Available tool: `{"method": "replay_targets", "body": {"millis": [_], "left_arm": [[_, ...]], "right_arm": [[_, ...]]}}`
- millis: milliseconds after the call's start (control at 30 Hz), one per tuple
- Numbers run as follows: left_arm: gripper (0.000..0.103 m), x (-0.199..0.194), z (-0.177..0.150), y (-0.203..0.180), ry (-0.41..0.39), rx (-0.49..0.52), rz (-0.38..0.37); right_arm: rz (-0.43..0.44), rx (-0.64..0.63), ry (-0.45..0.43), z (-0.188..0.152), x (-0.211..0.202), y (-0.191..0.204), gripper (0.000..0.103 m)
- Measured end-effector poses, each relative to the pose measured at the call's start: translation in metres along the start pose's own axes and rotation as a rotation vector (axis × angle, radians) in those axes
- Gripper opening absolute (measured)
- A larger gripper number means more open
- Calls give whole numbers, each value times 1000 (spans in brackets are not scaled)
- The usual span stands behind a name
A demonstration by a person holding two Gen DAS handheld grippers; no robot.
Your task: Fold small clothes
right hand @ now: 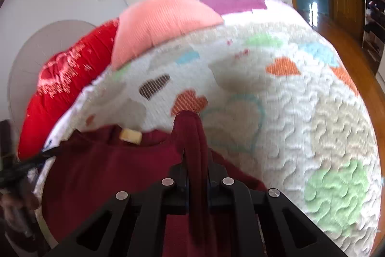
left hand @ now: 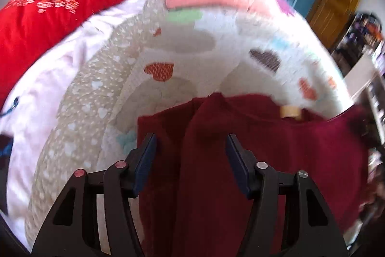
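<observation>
My right tool (right hand: 196, 160) pinches a fold of the maroon shirt (right hand: 108, 175) on the heart-print quilt (right hand: 300, 112) (left tool (left hand: 191, 136) spread wide above it).

Garment (left hand: 240, 160): dark maroon, plain; small tan neck label (left hand: 290, 111).
Quilt (right hand: 288, 112): white, wavy stitched texture, hearts in orange, green, light blue, beige, brown-striped; purple patch at far edge.
Pillow (right hand: 163, 21): salmon pink, ribbed.
Blanket (left hand: 60, 4): bright red, white embroidered pattern.
Gripper pads (left hand: 145, 160): dark blue; gripper frames black.
</observation>
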State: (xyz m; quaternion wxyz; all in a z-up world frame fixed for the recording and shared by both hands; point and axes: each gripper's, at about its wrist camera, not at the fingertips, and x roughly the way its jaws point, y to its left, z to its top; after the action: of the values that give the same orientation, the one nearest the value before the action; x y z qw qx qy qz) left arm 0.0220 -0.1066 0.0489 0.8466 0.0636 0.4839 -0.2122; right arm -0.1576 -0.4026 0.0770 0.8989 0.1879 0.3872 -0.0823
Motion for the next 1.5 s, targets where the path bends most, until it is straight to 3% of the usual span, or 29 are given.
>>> {"method": "replay_targets", "body": {"millis": [33,67,267,333,400,500,633,667,733,833,967,1067,1233,1333,1500], "left_arm": [[29,7,0,-1,8,11,30],[23,14,0,1,13,11,54],[15,18,10,28,8,-135,-32],[12,6,8,26,-30,-119,-9],[12,-2,6,23,-55,-98,28],[12,-9,2,27,-41,-127,-18],[12,-27,-8,24,-45,-127,-40],[12,-33,-12,23,-47,-125,-45],[12,-44,-21,22,-48,-126,-64],[15,-58,-34,20,-46,-119,-84],[16,-63,-53,12,-41,-103,-77],[16,-66,-67,5,-59,-76,-16],[16,-64,-77,8,-64,-70,16],[16,-60,-77,13,-59,-89,-5],[17,-55,-79,17,-63,-105,-23]], "right_arm": [[-14,-13,-16,2,-3,2,8],[-28,-26,-23,3,-3,2,8],[-104,-20,87,-5,39,-17,11],[-96,17,68,-2,27,-23,26],[-100,15,7,0,1,-19,26],[-17,-23,-27,-1,-31,2,26],[125,-62,71,-21,-21,38,26],[130,-73,97,-27,-13,42,27],[56,-129,189,-44,18,52,31],[7,-163,167,-47,17,63,33],[81,-155,130,-36,-4,80,36],[112,-169,120,-35,-6,97,36],[174,-200,153,-39,16,136,36],[197,-218,163,-41,33,158,36],[173,-229,207,-39,76,183,36]]}}
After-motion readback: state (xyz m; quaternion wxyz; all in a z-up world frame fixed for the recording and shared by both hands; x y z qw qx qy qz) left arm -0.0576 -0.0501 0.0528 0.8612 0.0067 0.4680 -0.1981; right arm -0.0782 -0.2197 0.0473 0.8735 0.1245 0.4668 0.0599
